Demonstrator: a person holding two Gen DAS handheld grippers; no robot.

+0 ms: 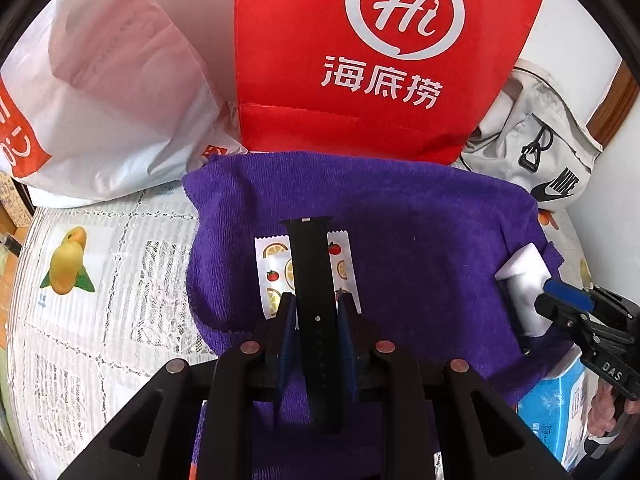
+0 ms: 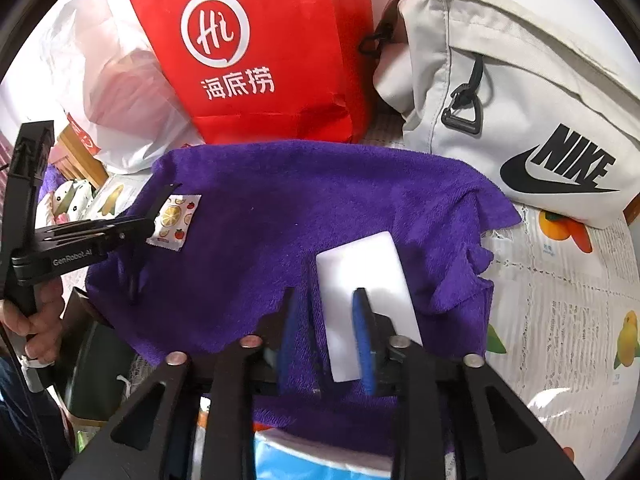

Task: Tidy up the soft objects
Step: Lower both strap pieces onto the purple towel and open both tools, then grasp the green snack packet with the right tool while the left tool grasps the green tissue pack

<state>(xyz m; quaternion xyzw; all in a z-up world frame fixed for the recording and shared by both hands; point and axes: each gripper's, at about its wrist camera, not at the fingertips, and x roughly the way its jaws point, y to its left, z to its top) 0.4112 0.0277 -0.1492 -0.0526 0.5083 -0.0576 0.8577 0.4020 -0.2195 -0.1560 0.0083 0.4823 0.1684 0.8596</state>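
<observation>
On the counter (image 1: 80,320), covered by a white lace cloth with fruit prints, a purple terry towel (image 1: 400,224) lies spread out. The left gripper (image 1: 317,304) has its blue-padded fingers (image 1: 290,320) closed on a black perforated rubber watch strap (image 1: 314,276), which points forward above the towel. Beneath the strap, a white sachet printed with lemons and tomatoes (image 1: 272,264) lies flat on the towel.

The right gripper (image 2: 326,312) is near the towel's right edge. A white rectangular foam sponge block (image 2: 366,276) sits at its fingers (image 2: 362,320); the right finger overlaps the block, and the left finger stands apart from it, so the grasp cannot be confirmed.

Behind the towel stand a red paper bag with a white "Hi" logo (image 1: 384,56), a white plastic bag (image 1: 120,92) to its left, and a pale grey fabric Nike bag (image 2: 520,100) to its right.
</observation>
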